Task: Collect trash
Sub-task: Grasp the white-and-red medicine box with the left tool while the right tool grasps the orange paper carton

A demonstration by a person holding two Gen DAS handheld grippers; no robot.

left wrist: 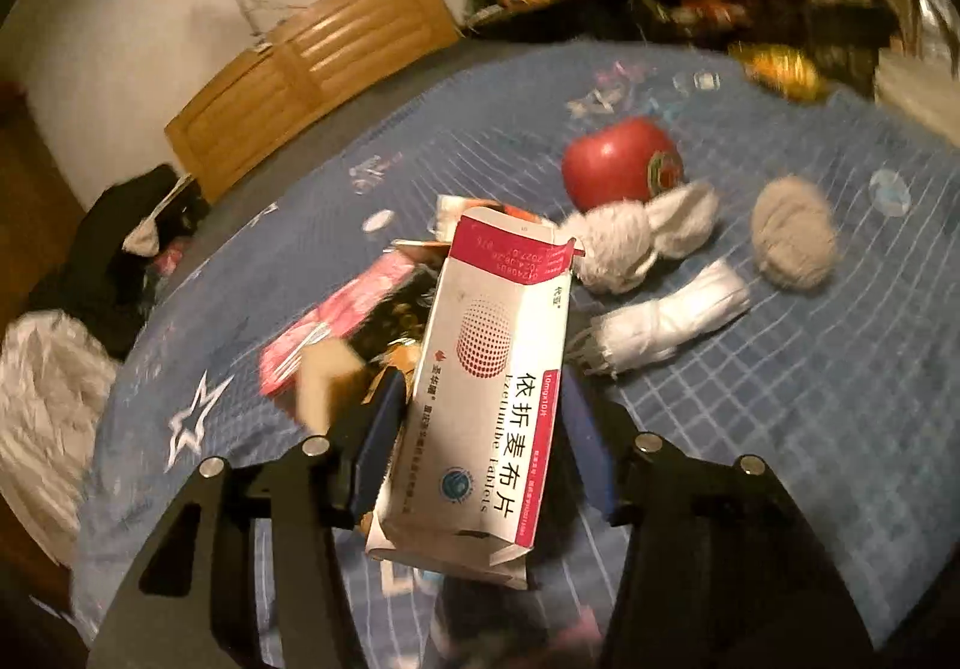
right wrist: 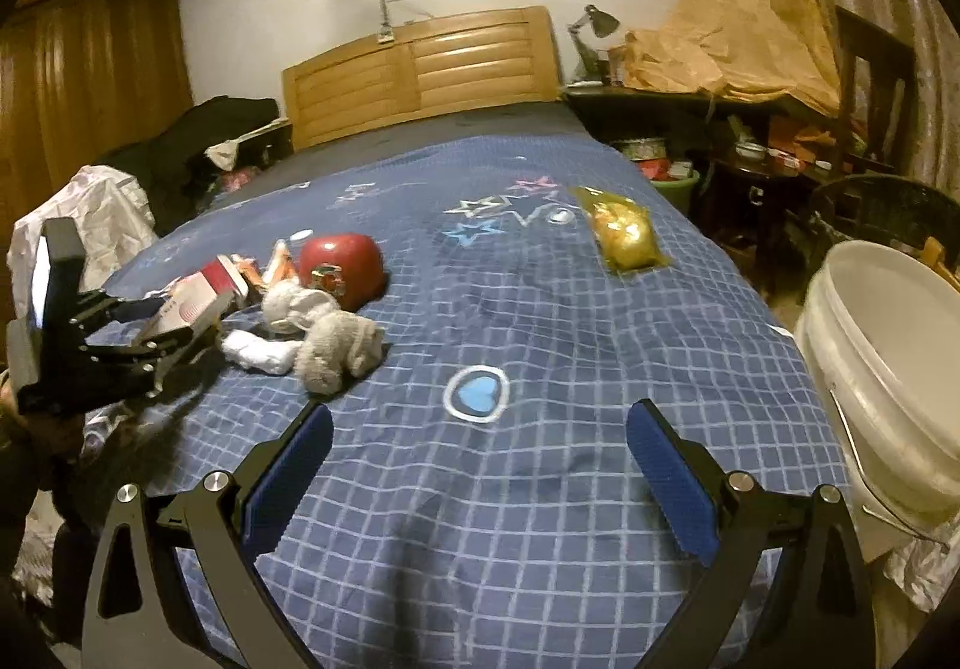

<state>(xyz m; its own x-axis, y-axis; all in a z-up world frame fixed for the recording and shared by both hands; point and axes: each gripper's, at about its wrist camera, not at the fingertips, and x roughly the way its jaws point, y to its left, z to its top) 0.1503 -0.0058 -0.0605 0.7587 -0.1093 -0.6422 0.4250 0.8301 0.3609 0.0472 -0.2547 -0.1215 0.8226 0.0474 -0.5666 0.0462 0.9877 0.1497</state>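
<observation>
A white and pink medicine box (left wrist: 492, 345) stands lengthwise between the blue pads of my left gripper (left wrist: 480, 411), which is shut on it. From the right wrist view, the left gripper (right wrist: 174, 321) sits at the left edge of the bed, and the medicine box (right wrist: 192, 309) sticks out of it. Under the box lie a pink wrapper (left wrist: 336, 321) and other scraps. My right gripper (right wrist: 480, 429) hangs open over the blue checked bedspread (right wrist: 540, 489) with nothing between its fingers. A white bucket (right wrist: 888, 369) stands off the bed's right side.
A red apple (right wrist: 342, 264), rolled grey socks (right wrist: 342, 351) and a white sock roll (left wrist: 660, 327) lie near the left gripper. A yellow plastic bag (right wrist: 624, 237) rests farther up the bed. A wooden headboard (right wrist: 420, 69) and a cluttered side table (right wrist: 720, 117) are behind.
</observation>
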